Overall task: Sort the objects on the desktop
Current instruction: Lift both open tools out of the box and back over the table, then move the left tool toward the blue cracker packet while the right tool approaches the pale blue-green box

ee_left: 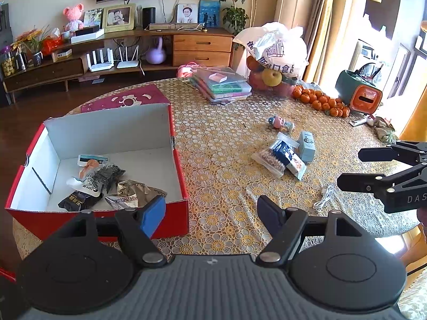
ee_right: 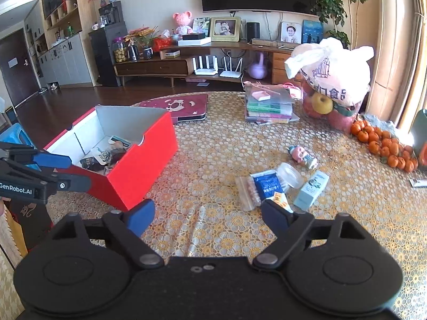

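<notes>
Left wrist view: the left gripper (ee_left: 210, 213) gapes wide and empty at lower centre, the red box (ee_left: 178, 181) of snack packets (ee_left: 106, 184) at left. The right gripper (ee_right: 206, 217) is likewise wide, with a clear bag (ee_right: 267, 186) and pale carton (ee_right: 311, 190) right of centre.

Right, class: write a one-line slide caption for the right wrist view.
Open right gripper hovers over the patterned table, between the red box of packets and the unsorted snack bags.
</notes>
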`<state>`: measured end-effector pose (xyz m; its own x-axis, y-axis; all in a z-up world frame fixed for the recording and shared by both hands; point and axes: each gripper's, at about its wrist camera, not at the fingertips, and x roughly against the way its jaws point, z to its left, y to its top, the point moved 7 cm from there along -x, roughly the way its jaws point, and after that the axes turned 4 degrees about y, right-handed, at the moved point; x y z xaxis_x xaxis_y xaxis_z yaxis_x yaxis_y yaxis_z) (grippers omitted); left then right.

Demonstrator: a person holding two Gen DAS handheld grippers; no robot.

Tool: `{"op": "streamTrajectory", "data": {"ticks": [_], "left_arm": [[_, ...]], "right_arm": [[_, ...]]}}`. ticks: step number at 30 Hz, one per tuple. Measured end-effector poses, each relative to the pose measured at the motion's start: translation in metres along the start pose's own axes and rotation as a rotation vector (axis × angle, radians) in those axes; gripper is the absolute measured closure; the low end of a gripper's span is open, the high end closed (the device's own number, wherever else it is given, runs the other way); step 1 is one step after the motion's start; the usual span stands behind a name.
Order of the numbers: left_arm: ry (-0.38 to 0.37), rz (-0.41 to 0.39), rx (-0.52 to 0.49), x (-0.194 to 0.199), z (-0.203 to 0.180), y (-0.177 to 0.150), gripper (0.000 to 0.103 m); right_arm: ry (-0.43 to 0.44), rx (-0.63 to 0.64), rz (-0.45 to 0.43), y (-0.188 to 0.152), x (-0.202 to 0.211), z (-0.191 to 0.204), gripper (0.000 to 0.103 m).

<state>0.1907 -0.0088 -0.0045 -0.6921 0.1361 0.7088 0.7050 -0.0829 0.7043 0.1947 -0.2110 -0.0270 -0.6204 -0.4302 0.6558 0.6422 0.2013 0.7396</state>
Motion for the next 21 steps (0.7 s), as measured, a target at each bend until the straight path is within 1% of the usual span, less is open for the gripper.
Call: {"op": "streamTrajectory", "data": {"ticks": [4,7,13,19,21], "left_arm": [[-0.019,0.007,-0.009,-0.003,-0.011,-0.002,0.028],[-0.031,0.012,-0.013,-0.007,-0.019,-0.004,0.025],[-0.063,0.033,-0.002,-0.017,-0.033,-0.008,0.021],[-0.060,0.037,-0.027,-0.024,-0.048,-0.011,0.020],[-0.061,0.036,-0.033,-0.025,-0.053,-0.012,0.018]], "right_arm": [[0.001,-0.022,-0.011,-0.006,0.004,-0.010,0.007],[-0.004,-0.034,-0.017,-0.009,0.006,-0.017,0.005],[-0.011,-0.058,-0.018,-0.014,0.007,-0.030,0.004],[-0.022,-0.076,-0.013,-0.020,0.006,-0.044,0.003],[-0.026,-0.082,-0.010,-0.022,0.005,-0.048,0.003]]}}
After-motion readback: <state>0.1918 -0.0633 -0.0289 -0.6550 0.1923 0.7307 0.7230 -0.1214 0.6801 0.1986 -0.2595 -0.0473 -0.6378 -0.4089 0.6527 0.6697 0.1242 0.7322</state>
